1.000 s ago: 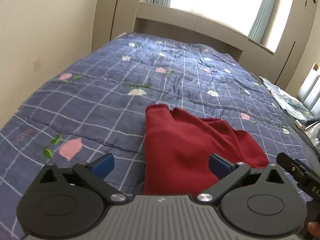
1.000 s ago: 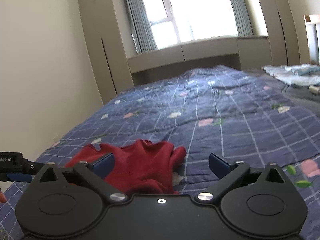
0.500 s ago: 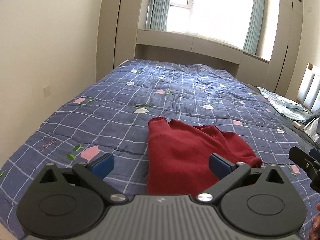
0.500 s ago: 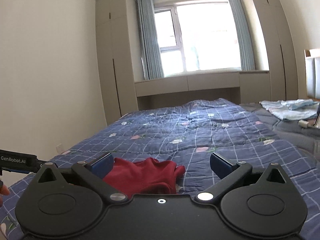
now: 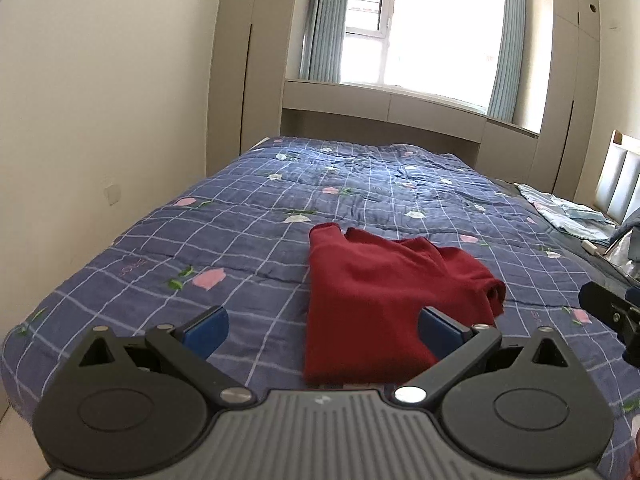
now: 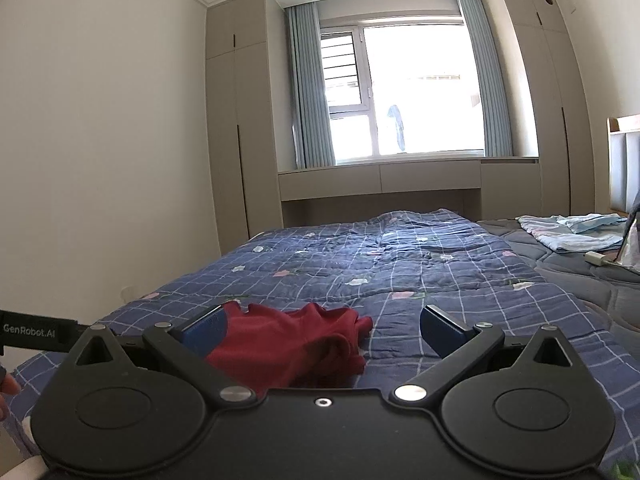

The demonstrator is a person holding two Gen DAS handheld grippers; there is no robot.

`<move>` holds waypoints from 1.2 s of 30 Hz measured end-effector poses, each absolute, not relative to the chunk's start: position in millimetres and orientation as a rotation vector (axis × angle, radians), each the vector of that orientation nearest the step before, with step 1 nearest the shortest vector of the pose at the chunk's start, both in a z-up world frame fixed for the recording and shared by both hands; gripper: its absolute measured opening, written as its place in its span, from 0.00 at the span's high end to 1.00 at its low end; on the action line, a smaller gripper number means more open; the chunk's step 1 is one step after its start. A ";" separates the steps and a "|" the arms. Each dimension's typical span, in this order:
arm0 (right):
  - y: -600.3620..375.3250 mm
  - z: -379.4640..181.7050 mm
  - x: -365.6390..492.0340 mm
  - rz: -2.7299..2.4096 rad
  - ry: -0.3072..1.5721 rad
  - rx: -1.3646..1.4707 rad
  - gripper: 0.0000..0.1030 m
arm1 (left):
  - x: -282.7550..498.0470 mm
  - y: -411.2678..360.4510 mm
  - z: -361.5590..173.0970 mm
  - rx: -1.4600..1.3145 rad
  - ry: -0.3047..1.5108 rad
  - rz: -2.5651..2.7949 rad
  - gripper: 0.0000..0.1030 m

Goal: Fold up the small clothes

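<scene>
The folded dark-red knit garment (image 5: 384,300) lies lengthwise ahead on the blue checked quilt (image 5: 240,240), nearer the left gripper (image 5: 322,330); both the left and the right gripper (image 6: 322,330) have their fingers spread, empty.

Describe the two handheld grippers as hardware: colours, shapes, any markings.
The left gripper has a ribbed grey body; the right gripper has a smooth black one with a small round port. Both carry two black round discs, angular black linkage arms with silver pivot screws, and flat blue finger pads. White "GenRobot.AI" lettering shows on the left unit's side in the right wrist view. No cables or sleeves visible.
</scene>
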State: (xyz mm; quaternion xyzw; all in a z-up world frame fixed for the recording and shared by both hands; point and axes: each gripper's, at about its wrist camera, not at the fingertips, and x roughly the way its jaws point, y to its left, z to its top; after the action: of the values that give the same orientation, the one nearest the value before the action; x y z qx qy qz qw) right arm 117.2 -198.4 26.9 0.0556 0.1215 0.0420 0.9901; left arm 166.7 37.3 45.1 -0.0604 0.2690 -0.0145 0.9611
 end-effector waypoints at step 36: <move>-189.0 -38.8 63.9 0.017 0.276 0.036 0.01 | 107.0 37.9 -24.4 -0.114 0.498 0.035 0.00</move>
State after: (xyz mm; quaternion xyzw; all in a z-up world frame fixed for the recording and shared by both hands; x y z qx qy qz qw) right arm 63.9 -189.0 -38.8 0.0177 0.1377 0.0083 0.9903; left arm 107.0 37.9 -24.4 -0.0563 0.2461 0.0175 0.9674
